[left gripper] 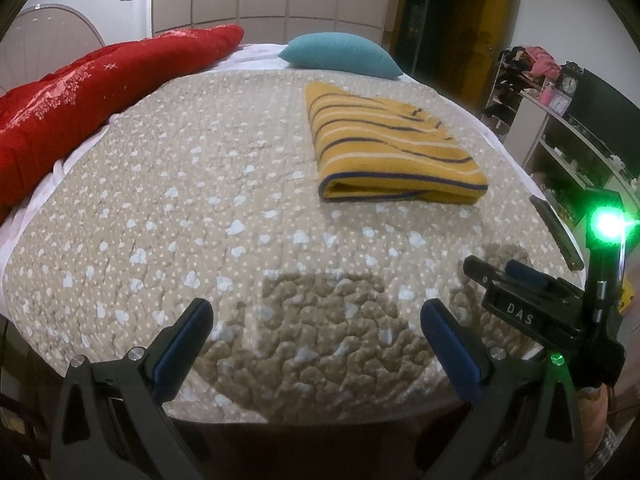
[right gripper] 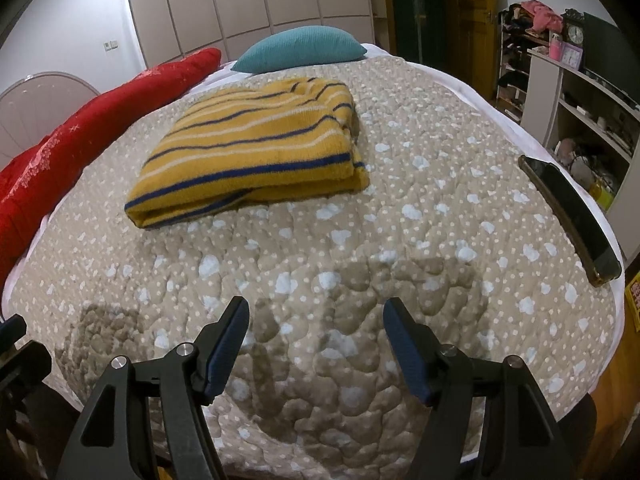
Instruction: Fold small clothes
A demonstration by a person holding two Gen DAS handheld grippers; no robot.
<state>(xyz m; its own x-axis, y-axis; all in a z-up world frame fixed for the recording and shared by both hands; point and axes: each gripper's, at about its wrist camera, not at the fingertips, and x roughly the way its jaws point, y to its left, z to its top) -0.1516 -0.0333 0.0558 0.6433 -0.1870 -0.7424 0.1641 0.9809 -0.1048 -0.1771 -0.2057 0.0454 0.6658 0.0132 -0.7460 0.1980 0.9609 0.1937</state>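
Nearest the camera in the left wrist view, the left gripper [left gripper: 316, 312] hovers over the near edge of a bed, its two blue-padded fingers [left gripper: 182, 344] spread wide apart with nothing between them. Only this view shows the other tool from outside: the right gripper [left gripper: 500, 270] sits at the near right, a black body with a bright green light [left gripper: 608, 224] glowing above it (its jaw state cannot be read from this angle). The right wrist view settles that: the right gripper [right gripper: 316, 308] also has its two fingers [right gripper: 226, 344] held apart and empty, above the quilt [right gripper: 360, 240], a beige cover dotted with pale blue cloud shapes. Each gripper throws a dark shadow on the quilt just ahead of it.

Further in lies the one garment, a mustard-yellow sweater [right gripper: 252, 152] with navy and cream stripes, folded into a thick rectangle. It rests flat on the quilt, well apart from both grippers, right of centre in the left view [left gripper: 392, 148] and left of centre in the right view.

One dark phone [right gripper: 572, 216] lies near the right edge of the bed; the right view shows its whole face, while the left view catches only a thin sliver [left gripper: 556, 232].

At the far end sits one teal pillow [right gripper: 300, 48]. One red duvet [right gripper: 80, 148] runs along the left side. Beyond the bed on the right stand white shelves [right gripper: 580, 96] with one small clock [right gripper: 574, 34] on top.
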